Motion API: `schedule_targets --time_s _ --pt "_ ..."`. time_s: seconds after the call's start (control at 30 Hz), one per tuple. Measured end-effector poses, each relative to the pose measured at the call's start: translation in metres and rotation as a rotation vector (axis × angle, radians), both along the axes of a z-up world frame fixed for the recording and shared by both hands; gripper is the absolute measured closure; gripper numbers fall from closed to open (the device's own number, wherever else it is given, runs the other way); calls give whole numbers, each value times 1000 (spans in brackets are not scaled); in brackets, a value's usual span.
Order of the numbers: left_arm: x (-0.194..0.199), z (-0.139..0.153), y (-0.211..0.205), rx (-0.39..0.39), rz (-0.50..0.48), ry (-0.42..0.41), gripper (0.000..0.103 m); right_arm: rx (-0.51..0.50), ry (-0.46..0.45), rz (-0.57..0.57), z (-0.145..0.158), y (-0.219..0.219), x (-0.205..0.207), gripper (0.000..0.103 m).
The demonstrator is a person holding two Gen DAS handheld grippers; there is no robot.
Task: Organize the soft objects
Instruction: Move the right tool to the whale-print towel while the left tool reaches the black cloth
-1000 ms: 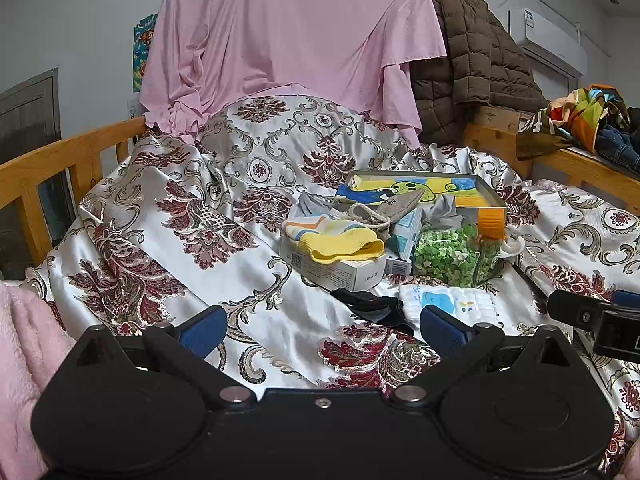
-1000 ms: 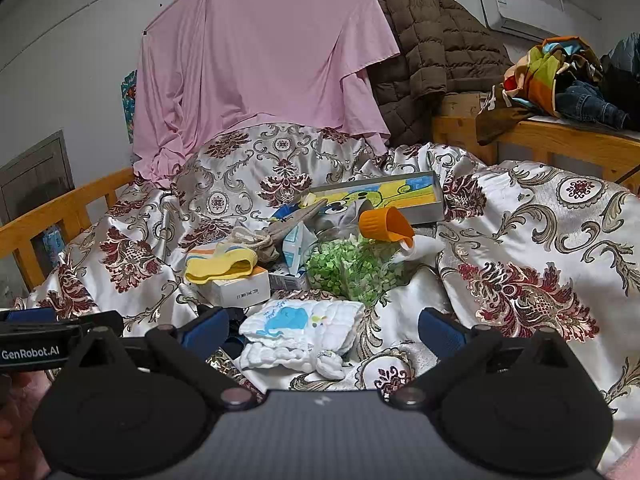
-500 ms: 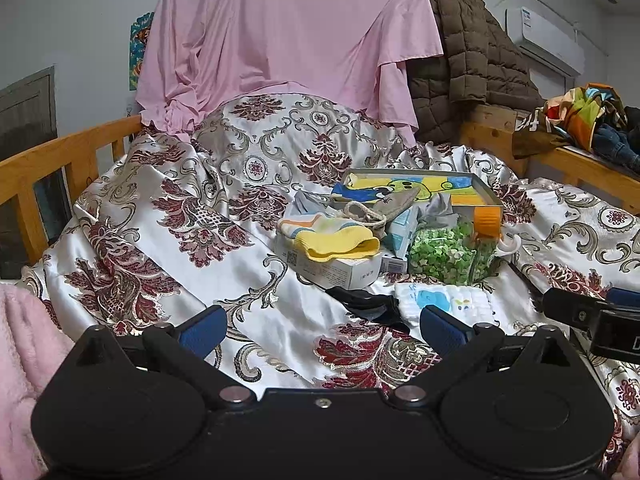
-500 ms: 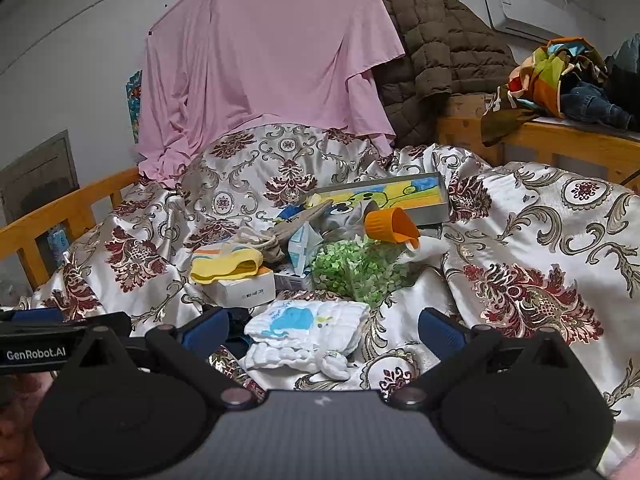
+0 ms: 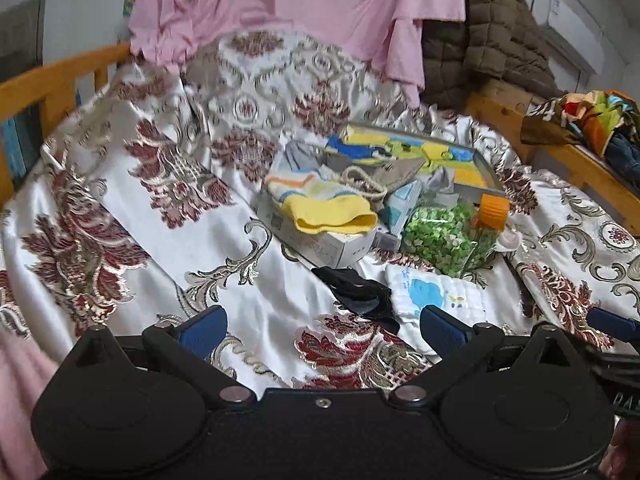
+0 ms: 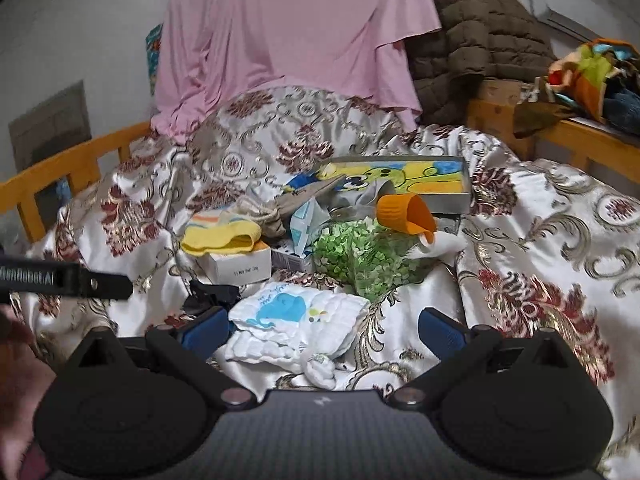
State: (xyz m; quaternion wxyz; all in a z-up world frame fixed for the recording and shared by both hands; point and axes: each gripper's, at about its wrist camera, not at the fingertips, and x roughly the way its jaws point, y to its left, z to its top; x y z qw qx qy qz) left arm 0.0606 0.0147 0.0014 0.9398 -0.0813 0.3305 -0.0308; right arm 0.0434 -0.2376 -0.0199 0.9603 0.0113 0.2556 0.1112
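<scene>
A floral satin bedspread (image 5: 192, 248) covers the bed, with a pink garment (image 6: 288, 32) hung behind it. At mid-bed sits a clutter pile: a cartoon-printed box (image 6: 420, 184), a bag of green pieces (image 6: 360, 256), and a yellow striped sock (image 5: 324, 204) lying on a white carton (image 5: 320, 240). Nearer lie a white whale-print cloth (image 6: 296, 316) and a black cloth (image 5: 360, 288), touching. The left gripper (image 5: 320, 330) and right gripper (image 6: 320, 328) both hover with fingers spread wide, holding nothing; the whale-print cloth lies between the right fingers.
</scene>
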Motion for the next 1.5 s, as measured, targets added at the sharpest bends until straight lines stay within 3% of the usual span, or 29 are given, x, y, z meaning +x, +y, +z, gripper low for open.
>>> schedule_targets --time_s 0.17,0.4,0.63,0.77,0.93,1.2,1.37,1.5 --pt "39 -1 3 -10 -55 44 1 -73 45 86 -9 5 32 0" --pt "107 -11 -9 31 -262 126 1 -247 91 292 -32 25 74 0" --pt "146 -39 -19 1 -415 188 1 -300 101 432 -48 38 97 0" --pt "153 -49 -25 37 -493 193 1 -321 127 493 -56 44 107 0" --pt "161 -61 -26 54 -539 257 1 -347 161 525 -67 47 113 0" --pt "158 -77 -40 206 -651 273 3 -347 191 486 -77 42 124 1" --pt "160 -80 -41 199 -657 265 8 -337 200 472 -79 41 126 2" --pt "161 -81 -41 193 -646 261 12 -307 221 451 -80 38 128 9"
